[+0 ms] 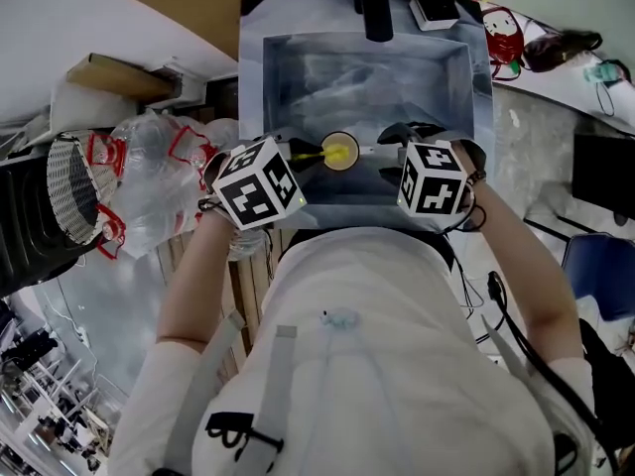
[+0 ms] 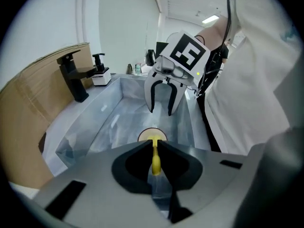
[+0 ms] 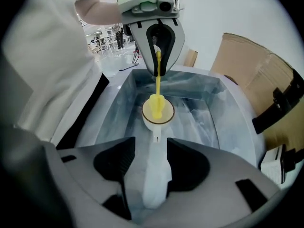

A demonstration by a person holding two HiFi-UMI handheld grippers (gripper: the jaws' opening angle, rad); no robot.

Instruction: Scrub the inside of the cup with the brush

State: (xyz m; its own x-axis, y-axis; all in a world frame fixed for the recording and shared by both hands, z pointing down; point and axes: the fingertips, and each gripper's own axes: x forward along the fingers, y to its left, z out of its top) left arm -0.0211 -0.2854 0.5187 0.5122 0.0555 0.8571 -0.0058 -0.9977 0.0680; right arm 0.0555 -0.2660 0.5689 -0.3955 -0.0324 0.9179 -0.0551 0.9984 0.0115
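A small white cup (image 1: pixel 339 153) stands on the floor of the sink (image 1: pixel 254 87), near its front wall. The head of a yellow brush (image 3: pixel 156 104) sits inside the cup (image 3: pixel 158 113). My left gripper (image 1: pixel 298 154) is shut on the brush's handle (image 2: pixel 155 159), coming at the cup from the left. My right gripper (image 1: pixel 389 152) is on the cup's right, open. The cup's little handle (image 3: pixel 156 137) sits just ahead of the gap between the right jaws, and the pads do not press on it.
The sink is lined with clear plastic film. A black faucet (image 1: pixel 375 3) and a soap dispenser (image 1: pixel 437 6) stand at its far rim. Crumpled plastic bags (image 1: pixel 149 177) and a wicker basket (image 1: pixel 69 191) lie to the left. Cardboard (image 3: pixel 251 65) stands behind the sink.
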